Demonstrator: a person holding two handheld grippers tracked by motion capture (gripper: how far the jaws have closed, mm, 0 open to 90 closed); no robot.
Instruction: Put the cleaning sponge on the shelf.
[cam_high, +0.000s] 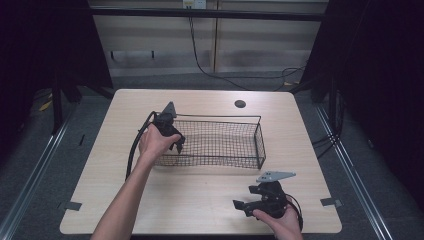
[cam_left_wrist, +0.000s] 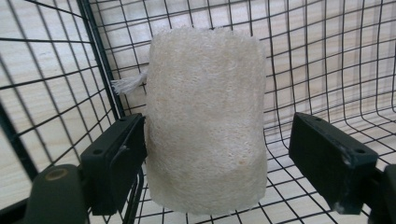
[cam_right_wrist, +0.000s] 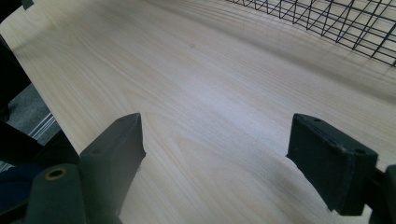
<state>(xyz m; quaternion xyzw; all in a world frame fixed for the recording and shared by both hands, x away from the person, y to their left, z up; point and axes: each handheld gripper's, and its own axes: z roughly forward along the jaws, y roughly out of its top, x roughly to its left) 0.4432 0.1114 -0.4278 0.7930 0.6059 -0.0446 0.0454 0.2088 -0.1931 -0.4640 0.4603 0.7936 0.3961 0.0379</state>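
A pale, fibrous loofah sponge (cam_left_wrist: 205, 121) stands upright on the floor of a black wire basket (cam_high: 220, 117), close to its left end wall. My left gripper (cam_left_wrist: 224, 158) reaches down into that end of the basket (cam_left_wrist: 98, 51) with the sponge between its jaws. The left pad (cam_left_wrist: 116, 158) touches the sponge, while the right pad (cam_left_wrist: 327, 158) stands apart from it, so the gripper is open. From above, the left gripper (cam_high: 175, 142) sits at the basket's left end. My right gripper (cam_high: 241, 206) rests low over the table near the front right, open and empty (cam_right_wrist: 215, 154).
The basket stands in the middle of a light wooden table (cam_high: 200, 195). A round dark hole (cam_high: 240, 104) lies in the tabletop behind the basket. Black cables (cam_high: 132, 150) trail from the left gripper. A corner of the basket (cam_right_wrist: 355, 23) lies beyond the right gripper.
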